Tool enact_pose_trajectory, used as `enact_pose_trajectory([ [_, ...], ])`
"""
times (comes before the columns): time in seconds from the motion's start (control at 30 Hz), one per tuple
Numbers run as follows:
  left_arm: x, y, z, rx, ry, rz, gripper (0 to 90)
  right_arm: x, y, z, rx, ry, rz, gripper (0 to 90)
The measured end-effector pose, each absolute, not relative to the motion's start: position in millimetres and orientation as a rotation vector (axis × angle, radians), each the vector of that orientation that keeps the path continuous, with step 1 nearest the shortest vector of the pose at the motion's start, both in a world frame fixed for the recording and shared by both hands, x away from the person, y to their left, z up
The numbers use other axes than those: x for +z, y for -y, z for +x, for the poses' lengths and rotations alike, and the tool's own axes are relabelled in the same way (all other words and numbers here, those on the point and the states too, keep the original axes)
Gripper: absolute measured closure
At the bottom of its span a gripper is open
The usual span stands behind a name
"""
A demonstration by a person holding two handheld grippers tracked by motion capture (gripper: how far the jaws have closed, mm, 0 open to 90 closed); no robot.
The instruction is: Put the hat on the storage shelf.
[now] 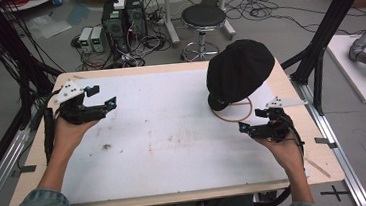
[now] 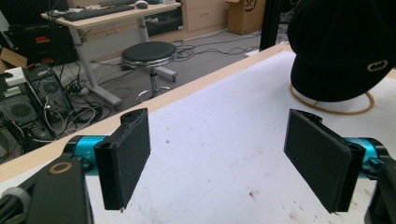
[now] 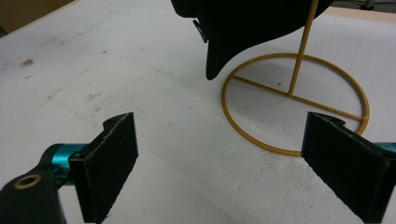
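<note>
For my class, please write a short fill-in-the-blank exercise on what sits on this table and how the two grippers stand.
1. The black cap rests on a wire stand coloured ____.
2. The stand's base is shaped like a ____.
3. The jaws of the left gripper are ____.
4. The gripper nearer the cap is the ____ one.

Missing words: yellow; ring; open; right

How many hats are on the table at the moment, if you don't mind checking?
1. A black cap hangs on a gold wire stand at the table's far right, just beyond the right gripper. Nothing on the table could hide another.
</note>
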State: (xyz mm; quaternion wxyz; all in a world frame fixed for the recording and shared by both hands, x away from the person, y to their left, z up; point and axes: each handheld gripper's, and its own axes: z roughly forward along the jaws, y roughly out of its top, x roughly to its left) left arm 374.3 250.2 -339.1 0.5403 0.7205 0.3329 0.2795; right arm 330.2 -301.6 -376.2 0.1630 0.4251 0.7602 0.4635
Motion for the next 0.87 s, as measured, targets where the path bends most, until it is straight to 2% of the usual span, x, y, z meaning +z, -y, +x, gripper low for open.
enact_pose_trajectory([
  [0.53, -385.2, -267.0, 350.9, 0.686, -0.856, 1.708, 23.2, -376.3, 303.1, 330.2, 1.326, -2.163, 1.22, 10.6],
  [0.87, -392.7, -269.4, 343.9, 0.664, -0.842, 1.694, 23.2, -375.9, 301.3, 330.4, 1.322, -2.17, 1.213, 10.6],
])
